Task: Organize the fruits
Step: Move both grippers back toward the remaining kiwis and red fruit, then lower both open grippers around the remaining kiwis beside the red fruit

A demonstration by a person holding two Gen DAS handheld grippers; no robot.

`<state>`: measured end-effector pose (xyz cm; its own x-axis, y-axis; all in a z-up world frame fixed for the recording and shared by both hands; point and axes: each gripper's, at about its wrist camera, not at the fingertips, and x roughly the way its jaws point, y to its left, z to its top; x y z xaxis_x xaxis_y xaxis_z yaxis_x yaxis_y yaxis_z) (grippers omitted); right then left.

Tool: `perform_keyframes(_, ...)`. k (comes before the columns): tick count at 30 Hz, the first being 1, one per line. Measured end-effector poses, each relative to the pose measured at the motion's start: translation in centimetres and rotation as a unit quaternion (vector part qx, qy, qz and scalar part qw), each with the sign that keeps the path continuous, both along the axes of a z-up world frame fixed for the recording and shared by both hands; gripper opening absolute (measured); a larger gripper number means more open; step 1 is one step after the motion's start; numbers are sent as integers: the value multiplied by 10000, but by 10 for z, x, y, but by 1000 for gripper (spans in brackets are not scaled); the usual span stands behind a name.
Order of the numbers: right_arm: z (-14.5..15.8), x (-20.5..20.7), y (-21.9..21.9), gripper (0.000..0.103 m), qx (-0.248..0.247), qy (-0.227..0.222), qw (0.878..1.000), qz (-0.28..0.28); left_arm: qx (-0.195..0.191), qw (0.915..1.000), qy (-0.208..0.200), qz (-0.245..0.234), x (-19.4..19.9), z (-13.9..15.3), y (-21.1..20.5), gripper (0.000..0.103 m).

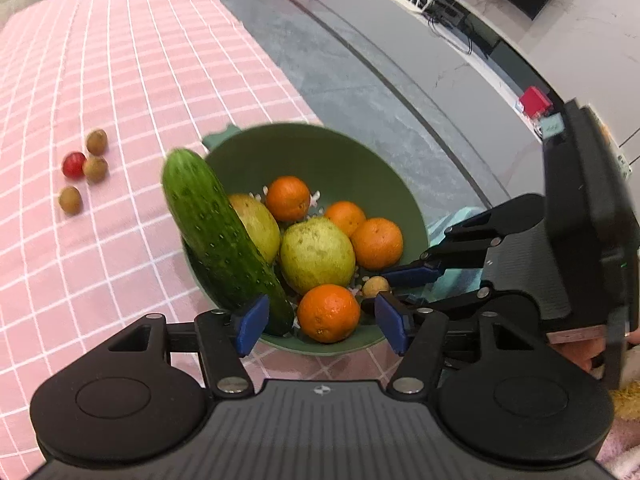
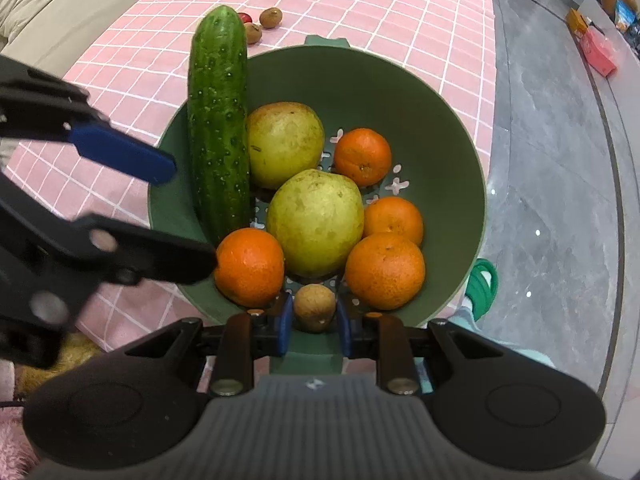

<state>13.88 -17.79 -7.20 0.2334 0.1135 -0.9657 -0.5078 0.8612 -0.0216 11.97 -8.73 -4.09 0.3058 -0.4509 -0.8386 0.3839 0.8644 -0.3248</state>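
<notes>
A green colander bowl [image 1: 320,152] [image 2: 400,80] stands on the pink checked cloth. It holds a cucumber [image 1: 220,236] [image 2: 218,120] leaning on its rim, two pears [image 1: 316,256] [image 2: 316,220] and several oranges [image 1: 328,312] [image 2: 250,266]. My left gripper [image 1: 320,324] is open over the bowl's near rim, around an orange and the cucumber's end. My right gripper [image 2: 314,320] is shut on a small brown longan [image 2: 314,306] [image 1: 375,286] just above the bowl's near edge.
Three brown longans [image 1: 95,168] and a red cherry tomato [image 1: 73,165] lie on the cloth [image 1: 120,80] left of the bowl. The cloth's edge runs along grey floor [image 1: 360,80]. A teal cloth [image 1: 452,276] lies by the bowl. A beige sofa [image 2: 60,8] stands behind.
</notes>
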Motion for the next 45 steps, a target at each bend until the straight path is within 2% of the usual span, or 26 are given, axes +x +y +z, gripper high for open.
perform_keyframes(6, 13, -4, 6, 42, -109, -189, 9997, 54, -119, 9992, -264, 268, -4, 22, 20, 72)
perform_keyframes(8, 19, -4, 7, 56, -159, -316, 9993, 81, -141, 9985, -365, 388, -5, 28, 28, 72)
perform_keyframes(14, 46, -1, 12, 63, 35, -578, 9983, 89, -171, 9947, -636, 789, -7, 44, 52, 72)
perform_keyframes(21, 84, 10, 35, 64, 474, -1152, 9922, 56, 230, 9821, -1195, 1441, -5, 60, 80, 72)
perform_keyframes(26, 94, 20, 57, 64, 753, -1435, 9867, 111, 149, 9729, -1375, 1855, -1, 65, 106, 72)
perform_keyframes(36, 90, 51, 98, 63, 1091, -1426, 9835, 238, 34, 9548, -1041, 2783, 19, 39, 155, 69)
perform_keyframes(42, 77, 77, 119, 53, 1037, -1391, 9837, 467, -106, 9531, -876, 2895, 30, 16, 165, 63)
perform_keyframes(45, 66, 90, 123, 50, 1066, -1286, 9849, 448, -75, 9557, -903, 2799, 37, 5, 163, 58)
